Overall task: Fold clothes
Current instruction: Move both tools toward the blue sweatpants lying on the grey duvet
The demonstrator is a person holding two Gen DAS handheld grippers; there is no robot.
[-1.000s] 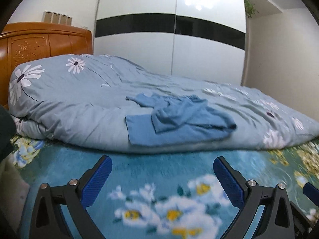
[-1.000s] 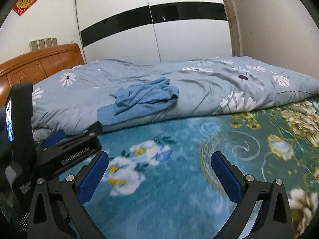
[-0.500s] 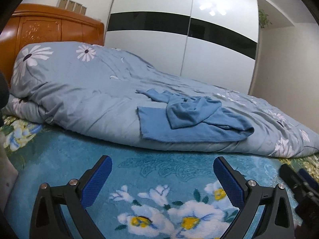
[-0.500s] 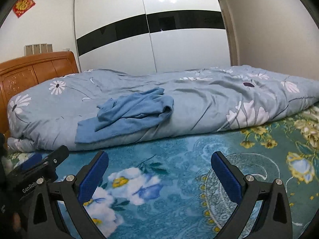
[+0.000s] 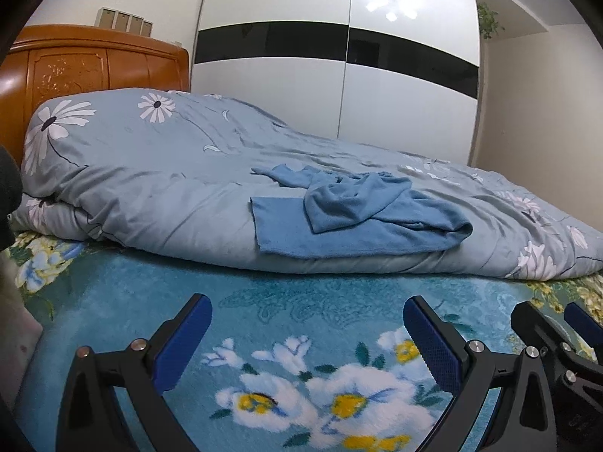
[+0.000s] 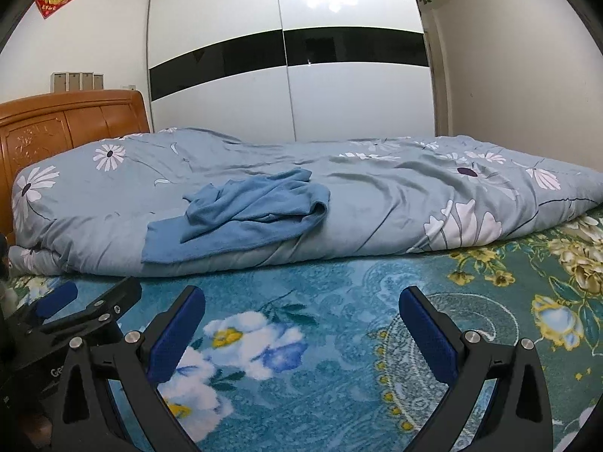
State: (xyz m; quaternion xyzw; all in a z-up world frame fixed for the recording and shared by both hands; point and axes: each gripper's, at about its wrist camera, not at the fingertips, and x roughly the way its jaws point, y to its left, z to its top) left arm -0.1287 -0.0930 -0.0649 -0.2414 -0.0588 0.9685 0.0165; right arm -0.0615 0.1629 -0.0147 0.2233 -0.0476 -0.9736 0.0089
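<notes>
Both grippers, left gripper [image 5: 307, 333] and right gripper [image 6: 301, 324], gape wide and empty above the floral bedspread [image 5: 264, 312]; crumpled blue garment [image 5: 358, 214] lies on the quilt [image 5: 150, 188].

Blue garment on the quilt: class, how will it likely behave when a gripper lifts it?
The blue garment lies crumpled in soft folds, so it will probably droop limply. It looks thin, likely light. Its layers overlap, so one pinch may lift only part.

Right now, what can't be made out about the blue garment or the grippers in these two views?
- Blue garment: bunched in both views; its own folds hide type and sleeves.
- Right gripper: cut off by the left view's edge.
- Left gripper: partly cut off at the right view's edge.
</notes>
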